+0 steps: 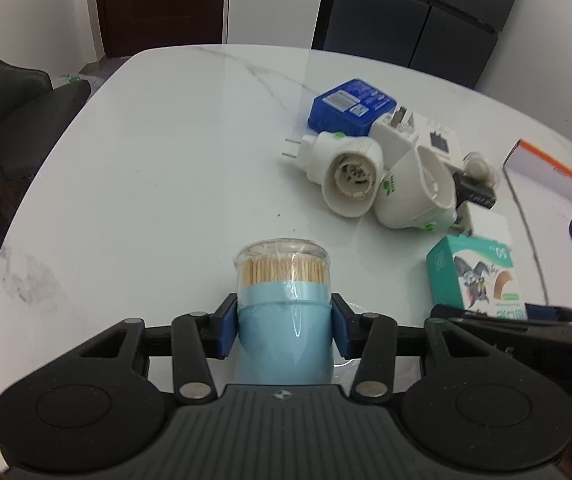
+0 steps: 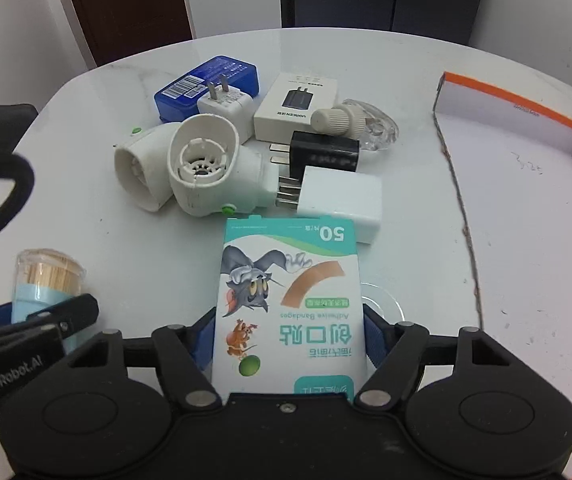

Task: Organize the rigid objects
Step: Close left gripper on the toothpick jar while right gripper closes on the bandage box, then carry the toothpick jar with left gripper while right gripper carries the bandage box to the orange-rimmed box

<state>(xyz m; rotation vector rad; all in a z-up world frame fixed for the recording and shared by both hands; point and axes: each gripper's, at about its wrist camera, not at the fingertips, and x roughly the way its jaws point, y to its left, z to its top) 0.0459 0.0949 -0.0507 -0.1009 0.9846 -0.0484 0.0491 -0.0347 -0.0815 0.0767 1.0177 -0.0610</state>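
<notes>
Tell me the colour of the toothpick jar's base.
Light blue toothpick jar; clearest in the left wrist view.

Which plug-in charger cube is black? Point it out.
The black charger, lying between the white charger box and the bigger white charger near the bandage box. The other two loose chargers are white.

The bandage box (image 2: 290,300) reads "Adhesive Bandages" and "50" (printed upside down); the left tool (image 2: 10,364) reads "GenRobot.AI".
</notes>
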